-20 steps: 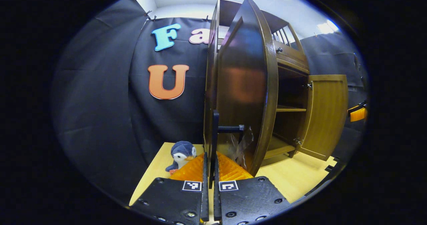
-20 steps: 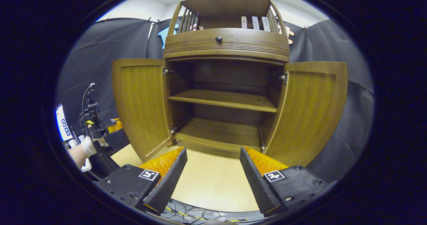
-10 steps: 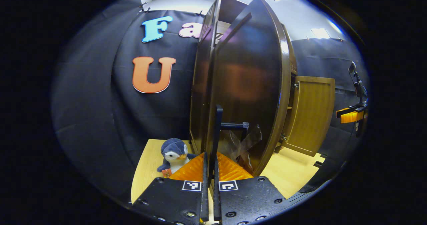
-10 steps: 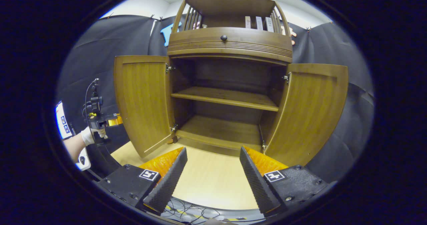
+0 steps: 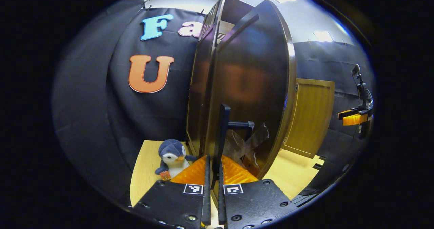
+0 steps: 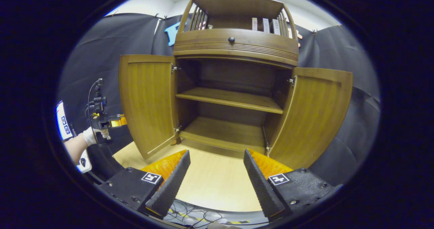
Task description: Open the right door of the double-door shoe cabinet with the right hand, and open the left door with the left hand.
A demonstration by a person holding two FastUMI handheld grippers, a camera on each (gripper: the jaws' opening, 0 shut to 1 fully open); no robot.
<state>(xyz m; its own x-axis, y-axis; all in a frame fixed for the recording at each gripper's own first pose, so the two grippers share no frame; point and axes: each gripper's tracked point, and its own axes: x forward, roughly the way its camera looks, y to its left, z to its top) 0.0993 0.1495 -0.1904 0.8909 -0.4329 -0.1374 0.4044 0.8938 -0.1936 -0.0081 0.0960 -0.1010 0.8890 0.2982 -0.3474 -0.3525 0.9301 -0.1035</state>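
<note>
The brown double-door shoe cabinet (image 6: 234,49) stands on a light wooden table (image 6: 217,185) with both doors swung wide. In the right gripper view the left door (image 6: 147,100) and the right door (image 6: 315,113) show their lighter inner faces. My right gripper (image 6: 217,178) hangs open in front of the cabinet, touching nothing. In the left gripper view my left gripper (image 5: 213,168) is shut on the black bar handle (image 5: 223,127) of the left door's dark outer face (image 5: 251,79). The right door (image 5: 312,113) shows behind it.
A plush penguin (image 5: 171,156) sits on the table by the cabinet's left side. Clear film (image 5: 249,146) clings to the left door near the handle. A gloved hand (image 6: 90,137) holds the left gripper (image 6: 101,120). Two bare shelves (image 6: 230,100) lie inside. Cables (image 6: 190,217) run along the table's front edge.
The left door has swung further open with my left gripper on its handle. My right gripper stays open and has barely moved.
</note>
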